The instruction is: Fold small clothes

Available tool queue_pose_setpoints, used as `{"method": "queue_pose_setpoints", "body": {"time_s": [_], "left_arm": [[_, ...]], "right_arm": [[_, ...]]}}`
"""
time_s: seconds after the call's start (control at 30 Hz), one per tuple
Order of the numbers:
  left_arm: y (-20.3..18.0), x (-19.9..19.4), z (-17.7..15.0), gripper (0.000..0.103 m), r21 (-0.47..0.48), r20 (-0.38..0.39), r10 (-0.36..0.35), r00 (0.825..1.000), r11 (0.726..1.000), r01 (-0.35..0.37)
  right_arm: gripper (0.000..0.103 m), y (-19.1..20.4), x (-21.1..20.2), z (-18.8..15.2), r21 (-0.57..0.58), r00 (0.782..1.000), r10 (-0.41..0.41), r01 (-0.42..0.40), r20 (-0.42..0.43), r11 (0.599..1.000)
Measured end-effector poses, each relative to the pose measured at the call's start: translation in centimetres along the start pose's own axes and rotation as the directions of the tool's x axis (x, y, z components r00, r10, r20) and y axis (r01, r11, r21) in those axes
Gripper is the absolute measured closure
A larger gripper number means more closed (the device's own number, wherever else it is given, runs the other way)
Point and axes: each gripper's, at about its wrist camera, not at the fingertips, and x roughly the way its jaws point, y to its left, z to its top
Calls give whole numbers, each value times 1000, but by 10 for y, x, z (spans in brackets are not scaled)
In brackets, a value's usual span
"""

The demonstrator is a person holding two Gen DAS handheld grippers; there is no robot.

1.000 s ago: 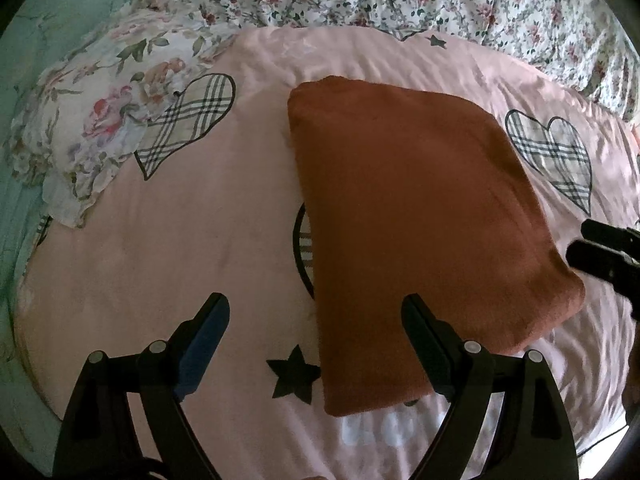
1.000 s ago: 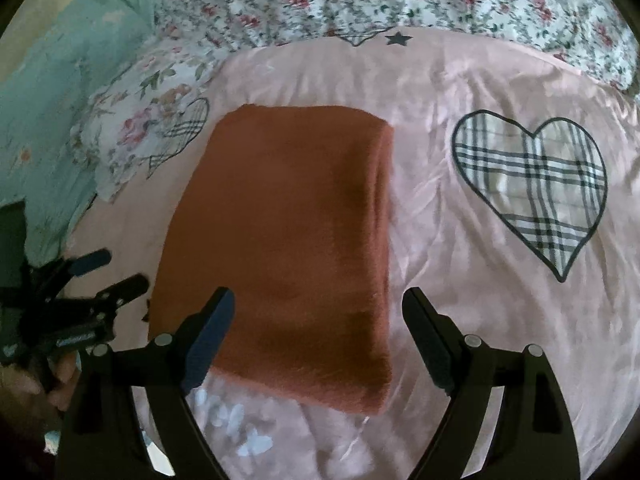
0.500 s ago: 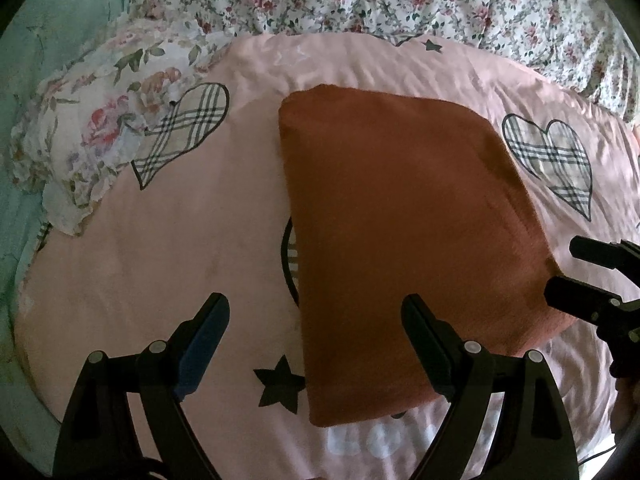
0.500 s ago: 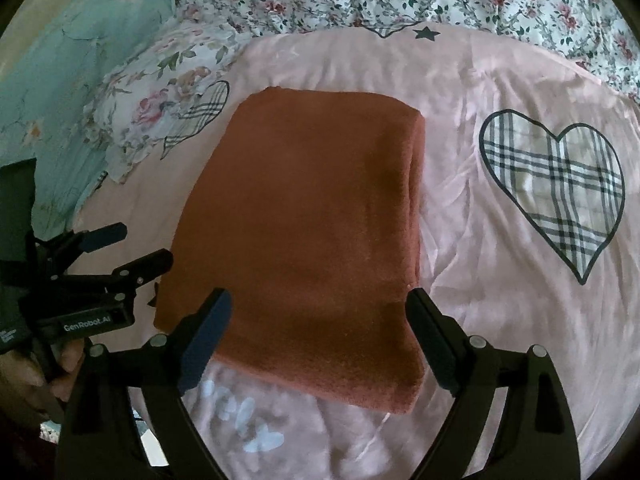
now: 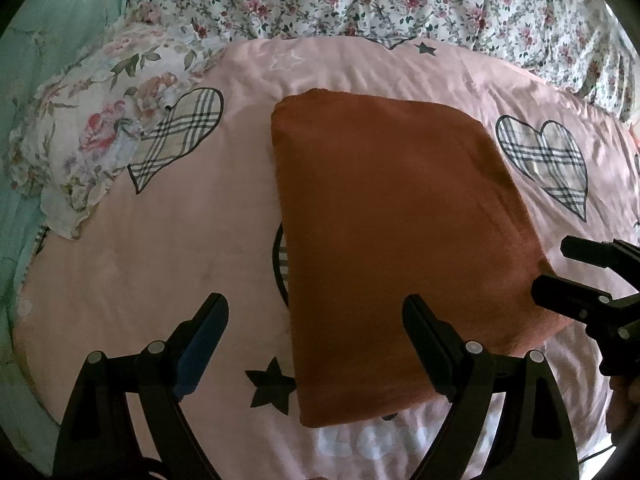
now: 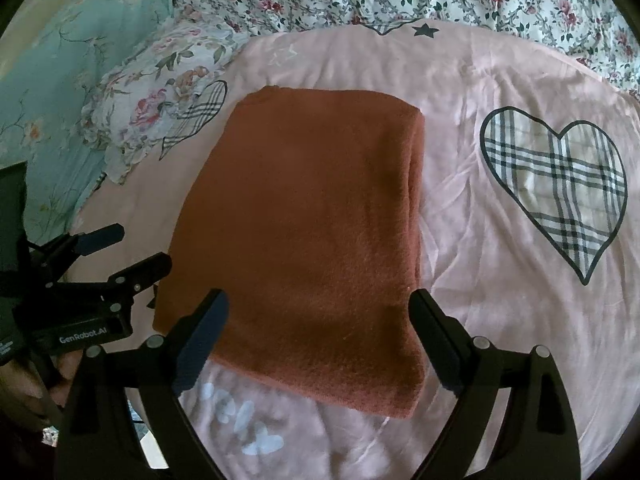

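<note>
Left gripper (image 5: 316,320): jaws spread wide, nothing between them, held above the near left edge of the folded cloth. One finger over bare sheet on the left side, the other over the cloth surface. Also visible from the right wrist view (image 6: 128,252) at the left margin, fingers parted, tips just beside the cloth's left edge; contact with the cloth not determinable.

Right gripper (image 6: 320,320): jaws spread wide, nothing gripped, positioned above the near end of the cloth, fingers roughly in line with its left and right edges. Seen from the left wrist view (image 5: 560,268) at the right margin, fingers apart, tips just beside the cloth's near right corner.

Rust-brown cloth (image 5: 400,240): folded into a thick rectangle, lying flat on the pink sheet (image 5: 180,240). Layered fold edges visible along the right side in the right wrist view (image 6: 312,232). Partly covering one printed plaid heart on the sheet.

Plaid heart print (image 6: 556,184): right of the cloth, apart from it. Black star print (image 5: 272,384): just left of the near corner.

Floral pillow (image 5: 92,152): far left, overlapping the sheet edge. Floral quilt (image 5: 400,0): beyond the sheet.
</note>
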Motion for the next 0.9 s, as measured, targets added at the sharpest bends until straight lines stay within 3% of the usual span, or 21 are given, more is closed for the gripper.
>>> {"method": "queue_pose_setpoints", "body": {"time_s": [0.9], "left_arm": [[-2, 4, 6, 11, -19, 5, -32, 999, 999, 32]], "right_arm": [[11, -2, 2, 8, 6, 1000, 13, -13, 11, 1000]]}}
